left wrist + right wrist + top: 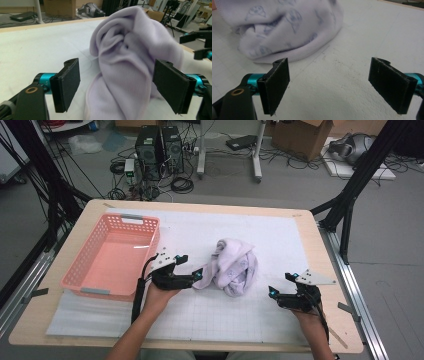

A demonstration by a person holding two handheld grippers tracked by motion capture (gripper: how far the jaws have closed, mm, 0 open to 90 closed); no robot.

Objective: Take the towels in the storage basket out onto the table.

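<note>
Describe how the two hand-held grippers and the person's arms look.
Both the left gripper and the right gripper have black bodies, flat black rectangular jaw pads on teal metal mounts, and a pale grey three-cornered plate on top. A black cable trails back from each along the forearm. The forearms are bare, with no sleeves in sight.
</note>
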